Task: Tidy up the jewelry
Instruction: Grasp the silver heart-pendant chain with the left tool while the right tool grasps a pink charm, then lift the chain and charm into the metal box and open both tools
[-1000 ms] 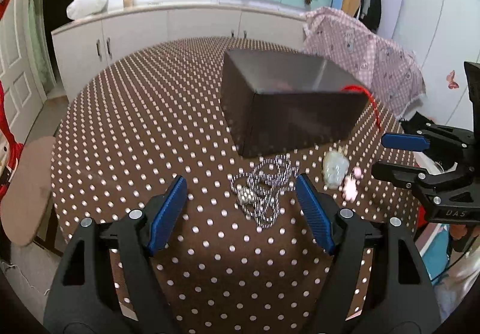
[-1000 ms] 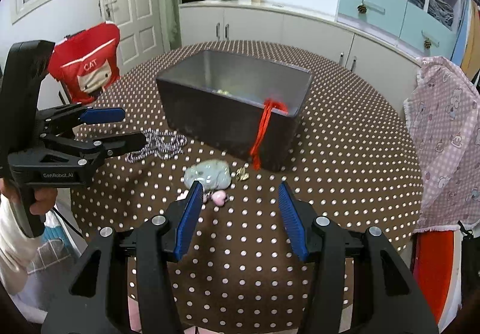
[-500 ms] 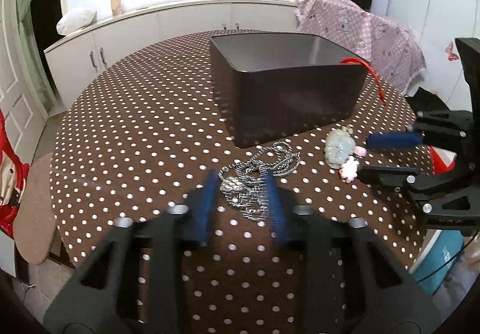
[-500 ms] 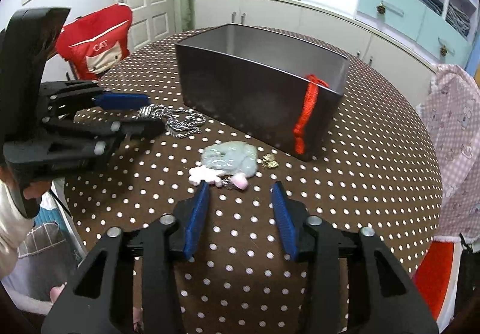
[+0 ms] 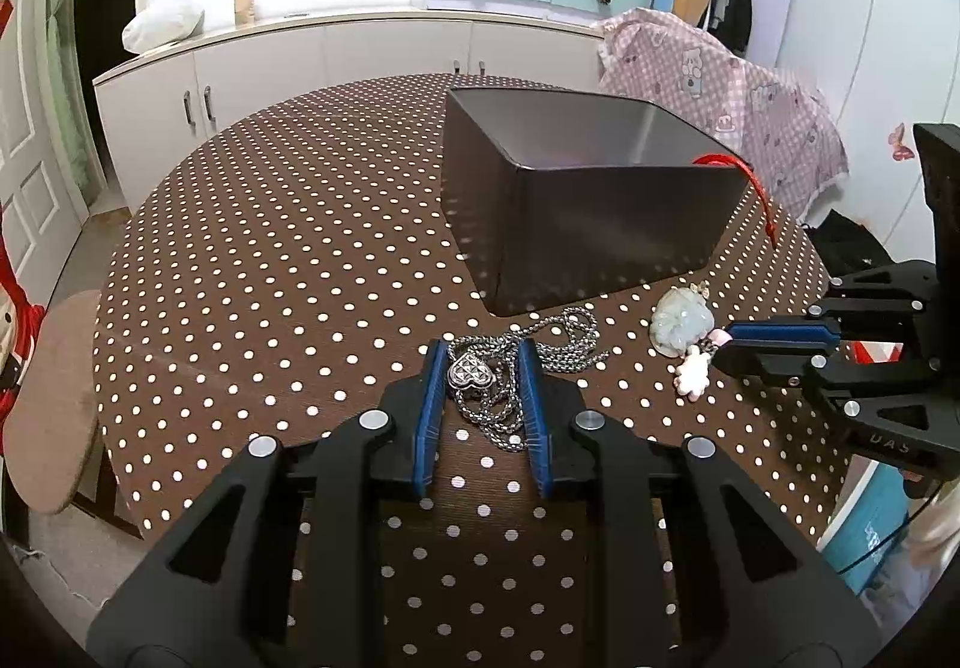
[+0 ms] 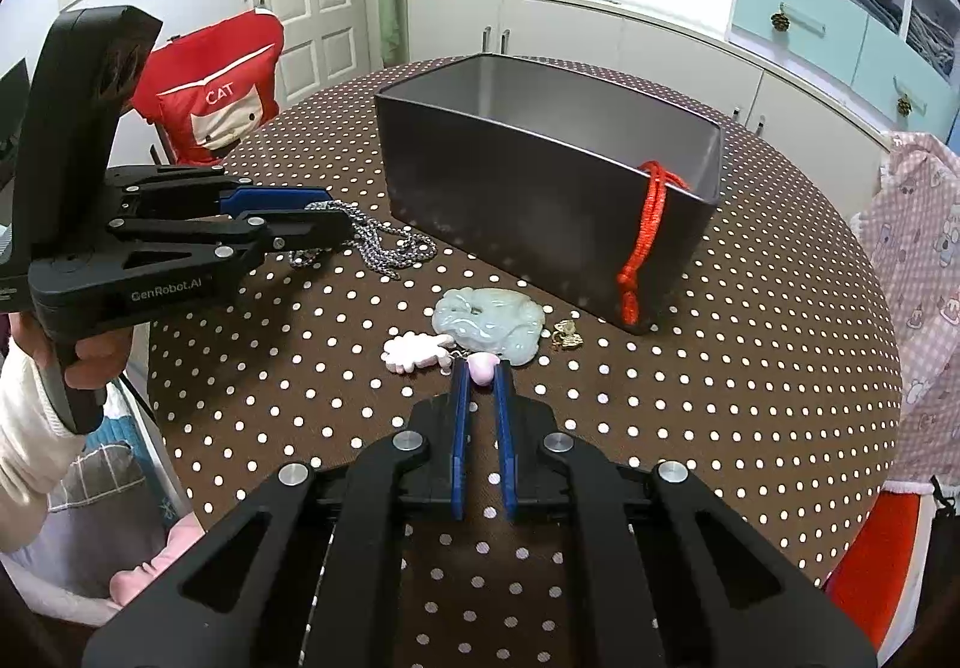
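Left claw: fingers drawn in around the heaped silver chain and its heart pendant, not plainly pinching yet. Close fully low on the heap, I judge, so no loop slips free on the lift.

Right claw: narrowed onto the pink bead at its tips; firm grip uncertain.

Box: ahead of both claws, open-topped.

Count: chains, one; green carved pendant, one, just ahead of the right tips; pink flower charm, one; small gold piece, one; red cord, one (draped over the box rim).

Dotted table; box; jewelry
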A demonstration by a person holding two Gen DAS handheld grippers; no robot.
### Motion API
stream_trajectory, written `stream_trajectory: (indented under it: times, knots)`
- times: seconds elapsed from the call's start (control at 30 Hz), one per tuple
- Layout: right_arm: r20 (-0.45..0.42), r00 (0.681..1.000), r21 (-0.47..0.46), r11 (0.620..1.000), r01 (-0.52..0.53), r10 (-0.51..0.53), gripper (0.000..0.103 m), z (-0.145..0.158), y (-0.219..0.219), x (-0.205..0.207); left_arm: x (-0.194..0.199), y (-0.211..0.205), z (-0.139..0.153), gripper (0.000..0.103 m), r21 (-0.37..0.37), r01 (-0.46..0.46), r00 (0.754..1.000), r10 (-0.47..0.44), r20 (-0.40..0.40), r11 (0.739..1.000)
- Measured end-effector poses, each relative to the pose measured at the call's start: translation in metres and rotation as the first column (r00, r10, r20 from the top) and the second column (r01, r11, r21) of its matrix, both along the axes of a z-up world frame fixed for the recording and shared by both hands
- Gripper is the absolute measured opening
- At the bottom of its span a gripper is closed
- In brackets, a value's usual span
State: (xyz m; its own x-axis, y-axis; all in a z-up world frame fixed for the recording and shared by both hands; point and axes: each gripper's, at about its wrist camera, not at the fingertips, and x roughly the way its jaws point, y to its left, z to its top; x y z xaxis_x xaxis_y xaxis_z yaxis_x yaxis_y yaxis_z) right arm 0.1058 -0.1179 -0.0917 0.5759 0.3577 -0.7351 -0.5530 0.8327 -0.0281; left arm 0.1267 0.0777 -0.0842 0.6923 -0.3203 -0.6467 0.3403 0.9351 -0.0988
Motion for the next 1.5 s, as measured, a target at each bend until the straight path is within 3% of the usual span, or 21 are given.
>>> stream_trajectory:
  times: [0.7, 1.03, 1.5]
  knots:
    - [0.077, 0.995, 0.055, 0.997, 0.051, -0.055, 0.007, 0.043, -0.018, -0.004, -0.008, -0.004, 0.044, 0.024, -0.027, -0.007, 0.995, 0.01, 0.101, 1.0]
    - [0.122, 0.989, 0.065, 0.995, 0.074, -0.081, 0.007, 0.064, -0.026, 0.0, -0.015, -0.013, 0.078, 0.024, -0.031, 0.007, 0.98, 0.0, 0.2, 0.999]
    - [0.199, 0.976, 0.104, 0.992, 0.07, -0.09, 0.007, 0.106, -0.021, 0.003, -0.016, -0.029, 0.122, 0.024, -0.062, 0.014, 0.961, 0.004, 0.276, 0.998]
